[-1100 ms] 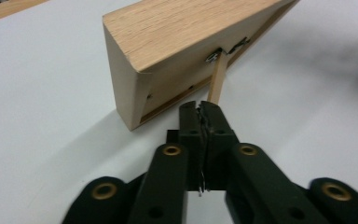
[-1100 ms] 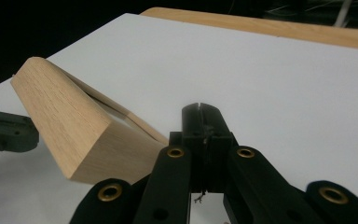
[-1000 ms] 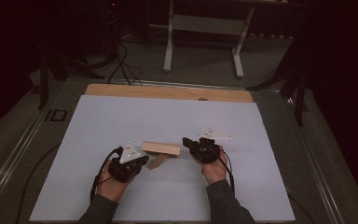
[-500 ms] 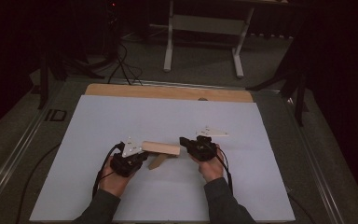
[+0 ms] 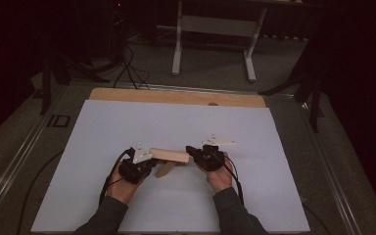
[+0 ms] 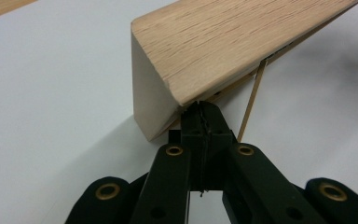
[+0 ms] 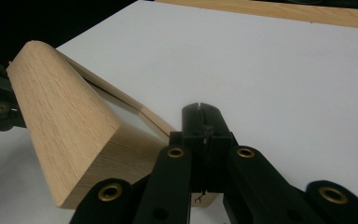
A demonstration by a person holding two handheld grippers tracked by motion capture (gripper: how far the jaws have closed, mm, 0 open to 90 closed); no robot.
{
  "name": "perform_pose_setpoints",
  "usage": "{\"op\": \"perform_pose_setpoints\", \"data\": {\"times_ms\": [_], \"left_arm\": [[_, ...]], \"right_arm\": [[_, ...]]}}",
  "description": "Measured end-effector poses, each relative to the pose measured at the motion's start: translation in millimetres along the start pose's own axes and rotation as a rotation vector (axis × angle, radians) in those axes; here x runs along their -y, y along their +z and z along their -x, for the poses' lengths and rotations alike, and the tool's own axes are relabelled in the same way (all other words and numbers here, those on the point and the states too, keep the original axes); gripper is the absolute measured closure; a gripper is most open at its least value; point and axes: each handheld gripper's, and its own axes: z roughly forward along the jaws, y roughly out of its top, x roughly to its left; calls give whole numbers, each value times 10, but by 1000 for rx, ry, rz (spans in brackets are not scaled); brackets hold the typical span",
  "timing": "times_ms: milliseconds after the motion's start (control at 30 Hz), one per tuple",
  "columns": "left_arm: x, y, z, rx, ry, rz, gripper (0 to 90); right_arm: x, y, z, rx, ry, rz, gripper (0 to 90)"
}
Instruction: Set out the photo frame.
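On the white table (image 5: 127, 127) I brace the wooden block (image 5: 169, 155) between my left tongs (image 5: 149, 164) and right tongs (image 5: 192, 151), both closed empty, to steady it.

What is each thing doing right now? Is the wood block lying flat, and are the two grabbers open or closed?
wood block: tipped, one long edge lifted off the sheet, between the two grabbers
thin wood strip: under the block, partly hidden
left gripper: shut, tips at the block's lower edge
right gripper: shut, holding nothing, beside the block's other end
white sheet: lying flat on the table
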Motion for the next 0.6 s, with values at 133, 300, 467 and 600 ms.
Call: {"op": "perform_pose_setpoints", "data": {"times_ms": [133, 300, 467, 600], "left_arm": [[-9, 4, 8, -1, 0, 2, 897], [-32, -9, 18, 3, 2, 10, 897], [-75, -27, 35, 12, 2, 28, 897], [-87, -32, 49, 19, -3, 37, 897]], "right_arm": [[4, -5, -8, 2, -4, 0, 898], [11, -7, -16, 7, -17, -5, 898], [18, -14, -42, 5, -36, -12, 898], [22, -16, -50, 7, -42, -12, 898]]}}
